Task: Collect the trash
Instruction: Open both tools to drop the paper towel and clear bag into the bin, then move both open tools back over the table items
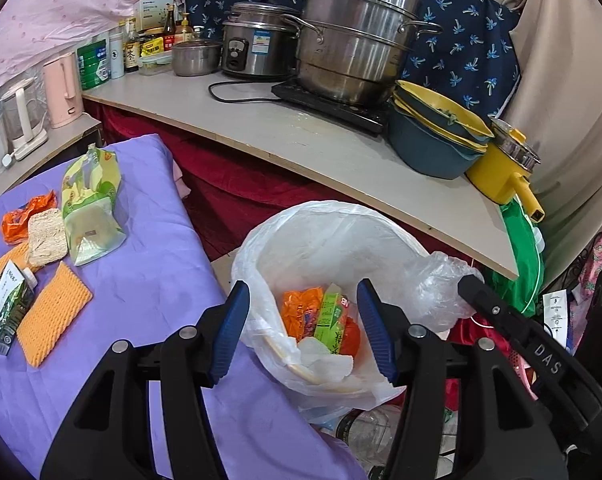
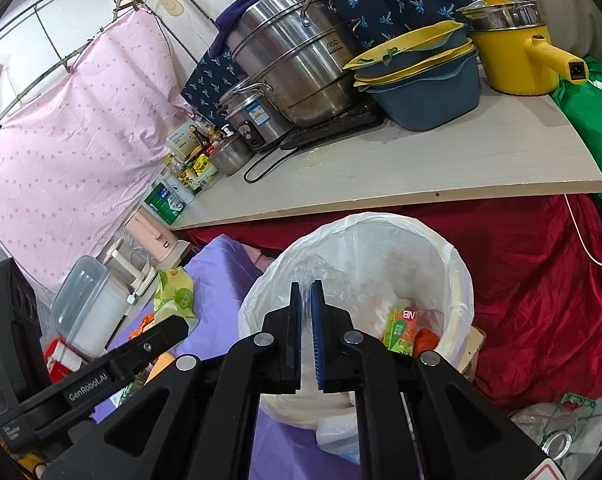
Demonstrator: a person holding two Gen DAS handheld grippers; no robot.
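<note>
Left hand-held gripper [image 1: 303, 330] hangs open and empty over the lined trash bin [image 1: 261, 248], which holds an orange wrapper [image 1: 299, 312] and green carton [image 1: 333, 320]. Right hand-held gripper [image 2: 305, 292], nearly closed, pinches clear plastic film [image 2: 307, 336]. More wrappers [image 1: 89, 204] lie on the purple cloth [image 1: 149, 272].

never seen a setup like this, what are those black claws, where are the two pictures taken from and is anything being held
The black claws are two hand-held grippers; a person carries one in each hand, and a camera on each looks along its fingers. One picture is from the left gripper, the other from the right gripper. Both hang over a bin lined with a white bag, with wrappers and a green carton inside. The left one is open and empty. The right one's jaws are almost closed; a clear plastic bag sits at its tip, but whether it is gripped I cannot tell. Left on the purple cloth: a green bag, wafers, a milk carton.
</note>
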